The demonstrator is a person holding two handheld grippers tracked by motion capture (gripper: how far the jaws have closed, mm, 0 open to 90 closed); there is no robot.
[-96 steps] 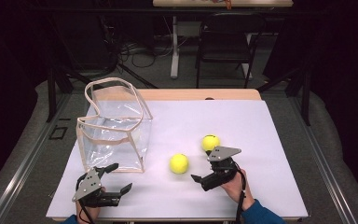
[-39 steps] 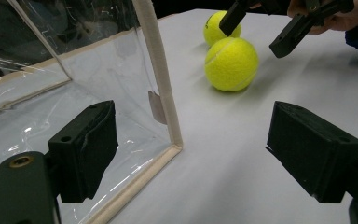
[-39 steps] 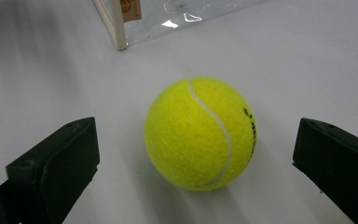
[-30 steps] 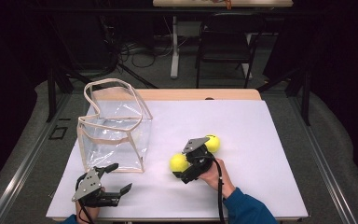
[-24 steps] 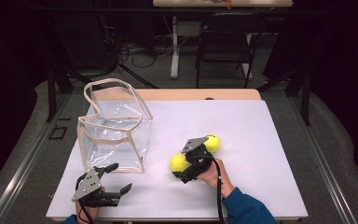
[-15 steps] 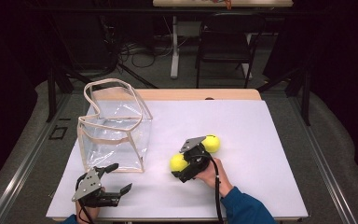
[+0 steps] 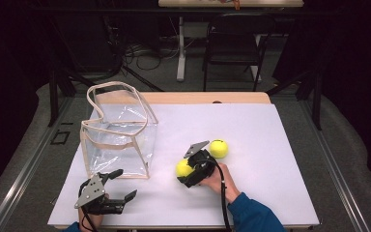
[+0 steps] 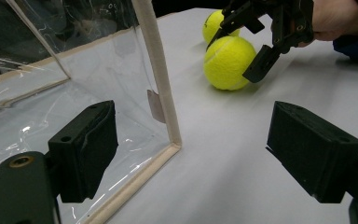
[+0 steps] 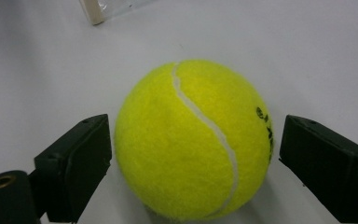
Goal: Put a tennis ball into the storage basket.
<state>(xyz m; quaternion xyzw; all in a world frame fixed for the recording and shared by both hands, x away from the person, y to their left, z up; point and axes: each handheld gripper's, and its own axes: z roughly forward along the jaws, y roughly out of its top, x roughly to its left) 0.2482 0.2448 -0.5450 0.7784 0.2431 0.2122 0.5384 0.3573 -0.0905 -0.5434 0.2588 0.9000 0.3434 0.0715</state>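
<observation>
Two yellow tennis balls lie on the white table. The nearer ball (image 7: 182, 167) (image 9: 191, 140) (image 8: 226, 63) sits between the jaws of my right gripper (image 7: 187, 172) (image 9: 196, 149) (image 8: 237, 53). Those jaws have just been closing, and a thin gap shows on each side of the ball, so the gripper is open. The second ball (image 7: 218, 149) (image 8: 214, 25) rests just behind it. My left gripper (image 7: 125, 183) (image 8: 191, 154) stands open and empty at the front left. It sits beside the corner of a clear plastic bag (image 7: 118, 140) (image 8: 158, 70) with beige trim.
The bag stands upright at the table's left with its handles up. The white table top (image 7: 270, 145) stretches to the right of the balls. A wooden edge (image 7: 198, 98) runs along the back, with a dark chair (image 7: 232, 43) behind it.
Since the earliest frame my right gripper has moved left onto the nearer ball. It has barely shifted over the last second. The left gripper and the bag have not moved.
</observation>
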